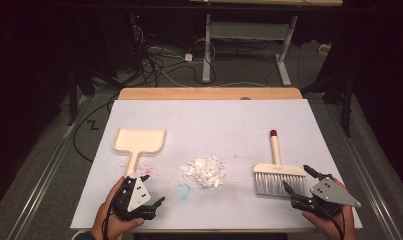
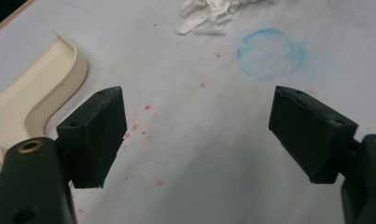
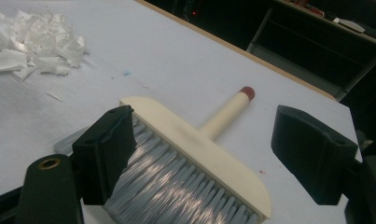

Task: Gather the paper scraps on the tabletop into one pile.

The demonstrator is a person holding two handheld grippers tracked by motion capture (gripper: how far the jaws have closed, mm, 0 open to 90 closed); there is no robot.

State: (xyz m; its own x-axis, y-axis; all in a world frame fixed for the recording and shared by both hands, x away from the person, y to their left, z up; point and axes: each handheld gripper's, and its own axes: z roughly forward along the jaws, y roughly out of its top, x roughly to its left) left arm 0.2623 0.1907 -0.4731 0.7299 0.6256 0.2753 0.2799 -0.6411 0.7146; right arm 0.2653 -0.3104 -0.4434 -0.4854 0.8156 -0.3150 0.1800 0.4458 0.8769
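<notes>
A cream dustpan (image 1: 139, 141) lies at the left of the white sheet, its handle pointing toward my left gripper (image 1: 154, 189). That gripper stands open just right of the handle's end, with only bare sheet between its jaws (image 2: 197, 135); the dustpan (image 2: 31, 93) is off to its left. A pile of white paper scraps (image 1: 205, 170) sits mid-table. At the right lies a cream brush (image 1: 276, 172) with grey bristles and a red-tipped handle. My right gripper (image 1: 296, 177) is open over the brush head (image 3: 223, 168), one jaw on each side, not pressing.
A faint blue ring (image 1: 183, 191) and red specks mark the sheet between the dustpan and the scraps (image 2: 209, 14). The wooden table edge (image 1: 209, 93) runs along the back. Cables and a desk frame (image 1: 249, 35) stand on the floor beyond.
</notes>
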